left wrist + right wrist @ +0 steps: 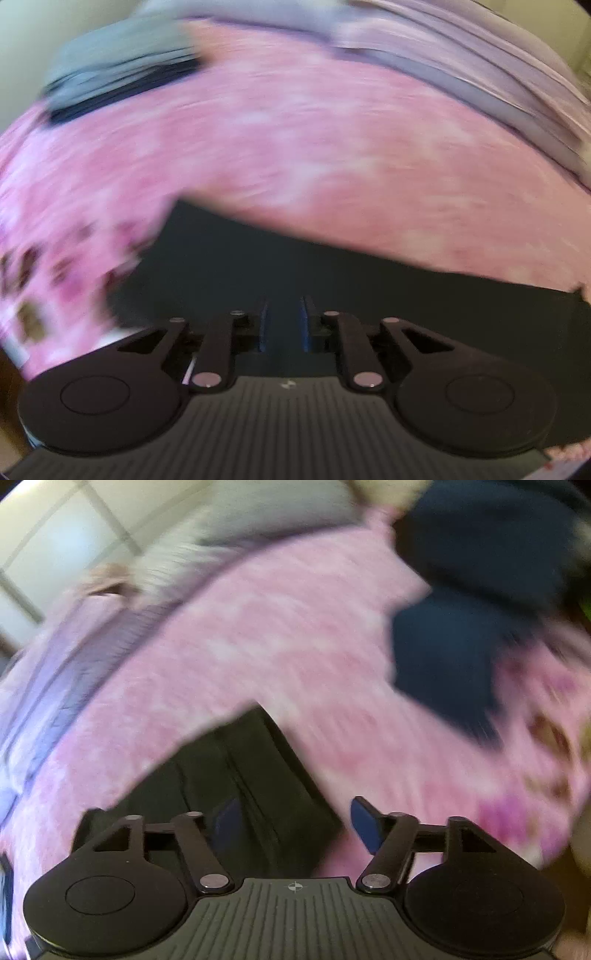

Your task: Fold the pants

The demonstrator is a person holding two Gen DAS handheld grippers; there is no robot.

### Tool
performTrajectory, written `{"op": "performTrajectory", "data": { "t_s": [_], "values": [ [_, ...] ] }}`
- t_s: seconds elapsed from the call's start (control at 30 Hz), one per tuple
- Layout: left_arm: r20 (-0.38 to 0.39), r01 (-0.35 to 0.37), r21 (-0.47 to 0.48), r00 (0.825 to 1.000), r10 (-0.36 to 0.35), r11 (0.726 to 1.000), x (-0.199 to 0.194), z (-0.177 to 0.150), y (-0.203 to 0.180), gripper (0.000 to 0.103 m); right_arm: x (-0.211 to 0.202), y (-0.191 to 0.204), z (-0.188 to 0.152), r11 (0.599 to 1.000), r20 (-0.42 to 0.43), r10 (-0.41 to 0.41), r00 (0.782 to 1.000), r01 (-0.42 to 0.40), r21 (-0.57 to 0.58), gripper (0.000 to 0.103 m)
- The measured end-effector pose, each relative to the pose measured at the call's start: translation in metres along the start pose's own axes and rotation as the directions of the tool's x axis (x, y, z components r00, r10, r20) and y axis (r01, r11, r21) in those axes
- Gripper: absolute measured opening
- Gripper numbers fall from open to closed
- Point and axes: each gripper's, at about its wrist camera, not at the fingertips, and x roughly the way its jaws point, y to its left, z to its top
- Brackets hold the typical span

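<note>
The dark pants (369,295) lie on a pink bedspread (295,147) and fill the lower middle of the left wrist view. My left gripper (284,325) has its blue pads (305,325) drawn close together with dark cloth between them, so it is shut on the pants. In the right wrist view a seamed part of the pants (236,775) reaches under my right gripper (297,827). That gripper is open, its blue pads (364,823) set wide apart, one over the dark cloth and one over the pink bedspread (277,635). Both views are blurred.
A grey and black bundle (122,70) lies at the far left of the bed, and lilac striped bedding (480,62) runs along the far right. In the right wrist view a navy cloth (461,627) lies at the upper right and a gridded window (55,542) shows at the upper left.
</note>
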Motion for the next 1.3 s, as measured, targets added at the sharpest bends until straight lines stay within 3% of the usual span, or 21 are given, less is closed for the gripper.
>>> {"op": "performTrajectory", "data": {
  "t_s": [0.07, 0.13, 0.2, 0.3, 0.4, 0.47, 0.53, 0.57, 0.67, 0.7, 0.73, 0.77, 0.83, 0.93, 1.03, 1.1, 1.17, 1.2, 1.23, 1.27, 1.3],
  "values": [
    [-0.007, 0.1, 0.055, 0.995, -0.1, 0.993, 0.018, 0.019, -0.045, 0.015, 0.022, 0.004, 0.016, 0.997, -0.012, 0.071, 0.997, -0.071, -0.021, 0.069],
    [-0.035, 0.219, 0.095, 0.976, -0.216, 0.971, 0.04, 0.036, -0.096, 0.02, 0.052, 0.003, 0.029, 0.994, -0.025, 0.106, 0.994, -0.106, -0.014, 0.07],
    [-0.105, 0.363, 0.115, 0.93, -0.352, 0.925, 0.063, 0.049, -0.147, 0.031, 0.08, 0.001, 0.037, 0.989, -0.061, 0.145, 0.988, -0.146, -0.001, 0.07],
    [-0.215, 0.478, 0.204, 0.873, -0.438, 0.854, 0.091, 0.058, -0.222, 0.032, 0.11, -0.006, 0.043, 0.982, -0.105, 0.189, 0.976, -0.186, 0.04, 0.07],
    [-0.327, 0.597, 0.207, 0.789, -0.52, 0.775, 0.109, 0.06, -0.274, 0.034, 0.116, -0.01, 0.043, 0.972, -0.135, 0.235, 0.963, -0.232, 0.035, 0.068],
    [-0.376, 0.652, 0.204, 0.741, -0.556, 0.731, 0.116, 0.058, -0.302, 0.038, 0.116, -0.009, 0.04, 0.964, -0.151, 0.262, 0.953, -0.265, -0.003, 0.054],
    [-0.414, 0.683, 0.212, 0.711, -0.569, 0.699, 0.122, 0.058, -0.323, 0.041, 0.118, -0.008, 0.036, 0.96, -0.174, 0.271, 0.947, -0.279, -0.023, 0.048],
    [-0.431, 0.691, 0.221, 0.702, -0.567, 0.688, 0.126, 0.056, -0.332, 0.041, 0.117, -0.008, 0.035, 0.959, -0.172, 0.272, 0.947, -0.282, -0.039, 0.043],
    [-0.465, 0.675, 0.25, 0.713, -0.525, 0.694, 0.141, 0.053, -0.349, 0.036, 0.112, -0.006, 0.034, 0.953, -0.159, 0.282, 0.946, -0.296, -0.07, 0.032],
    [-0.475, 0.677, 0.25, 0.709, -0.521, 0.692, 0.145, 0.051, -0.353, 0.023, 0.109, -0.003, 0.033, 0.95, -0.15, 0.278, 0.949, -0.294, -0.102, 0.029],
    [-0.481, 0.698, 0.239, 0.688, -0.543, 0.675, 0.147, 0.049, -0.355, 0.007, 0.105, 0.001, 0.031, 0.947, -0.138, 0.27, 0.953, -0.288, -0.139, 0.023],
    [-0.475, 0.71, 0.233, 0.68, -0.559, 0.665, 0.146, 0.049, -0.356, 0.0, 0.102, 0.005, 0.029, 0.946, -0.126, 0.262, 0.957, -0.28, -0.163, 0.021],
    [-0.398, 0.691, 0.27, 0.715, -0.575, 0.671, 0.139, 0.048, -0.355, 0.0, 0.092, 0.012, 0.024, 0.946, -0.086, 0.243, 0.966, -0.255, -0.2, 0.017],
    [-0.308, 0.694, 0.204, 0.715, -0.628, 0.691, 0.141, 0.044, -0.338, 0.001, 0.087, 0.008, 0.012, 0.954, -0.05, 0.203, 0.978, -0.209, -0.215, 0.014],
    [-0.259, 0.634, 0.258, 0.773, -0.58, 0.73, 0.153, 0.023, -0.347, 0.002, 0.109, 0.01, 0.004, 0.971, -0.057, 0.131, 0.99, -0.139, -0.196, 0.015],
    [-0.243, 0.588, 0.286, 0.808, -0.536, 0.757, 0.164, 0.018, -0.356, 0.007, 0.117, 0.011, 0.007, 0.979, -0.055, 0.095, 0.994, -0.104, -0.177, 0.024],
    [-0.207, 0.56, 0.28, 0.828, -0.521, 0.78, 0.164, 0.022, -0.357, 0.008, 0.118, 0.011, 0.011, 0.983, -0.057, 0.07, 0.996, -0.078, -0.166, 0.033],
    [-0.171, 0.523, 0.287, 0.852, -0.494, 0.803, 0.161, 0.028, -0.354, 0.006, 0.117, 0.011, 0.013, 0.986, -0.063, 0.053, 0.997, -0.062, -0.152, 0.039],
    [-0.127, 0.474, 0.29, 0.88, -0.458, 0.831, 0.157, 0.036, -0.349, 0.006, 0.114, 0.01, 0.014, 0.989, -0.062, 0.026, 0.998, -0.034, -0.141, 0.051],
    [-0.098, 0.453, 0.28, 0.89, -0.445, 0.846, 0.153, 0.043, -0.342, 0.006, 0.108, 0.011, 0.015, 0.991, -0.052, -0.006, 0.999, -0.001, -0.137, 0.058],
    [-0.075, 0.438, 0.272, 0.897, -0.435, 0.857, 0.146, 0.049, -0.333, 0.006, 0.099, 0.014, 0.015, 0.988, -0.018, -0.062, 0.998, 0.059, -0.143, 0.058]
  ]
}}
